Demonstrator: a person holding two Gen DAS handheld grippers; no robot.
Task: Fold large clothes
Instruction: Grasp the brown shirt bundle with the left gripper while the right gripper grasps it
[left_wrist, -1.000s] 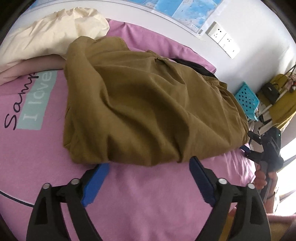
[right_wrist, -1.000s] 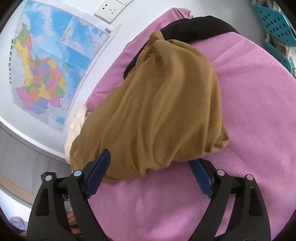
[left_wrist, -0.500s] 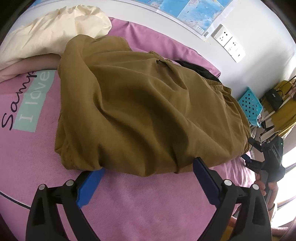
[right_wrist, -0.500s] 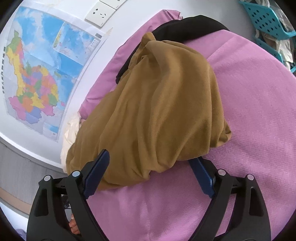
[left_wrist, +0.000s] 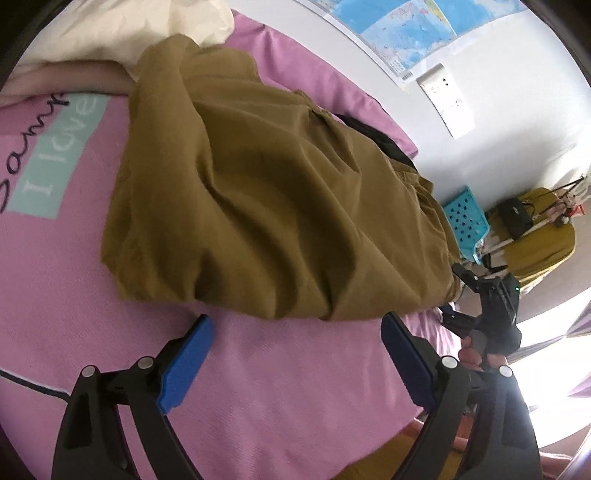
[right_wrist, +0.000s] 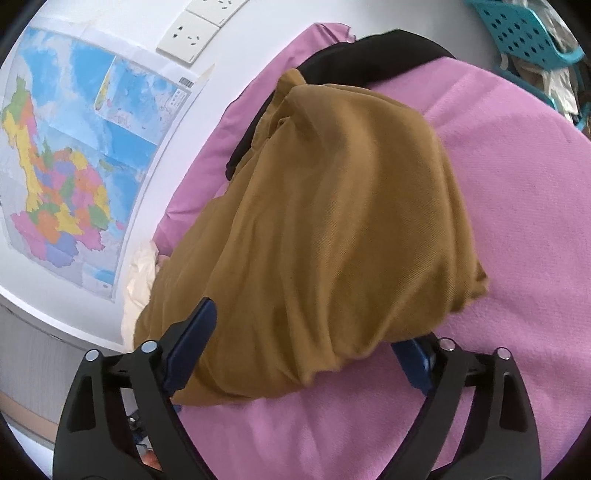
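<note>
left claw (left_wrist: 295, 341): apart, empty, just before garment hem | right claw (right_wrist: 314, 332): apart, cloth edge draped between its blue pads, unpinched | one brown garment (left_wrist: 280, 206) bunched on pink bed (left_wrist: 277, 387) | one cream cloth (left_wrist: 207, 22), one black item (right_wrist: 373, 55), two wall sockets (right_wrist: 201, 22), one map (right_wrist: 74, 147)
</note>
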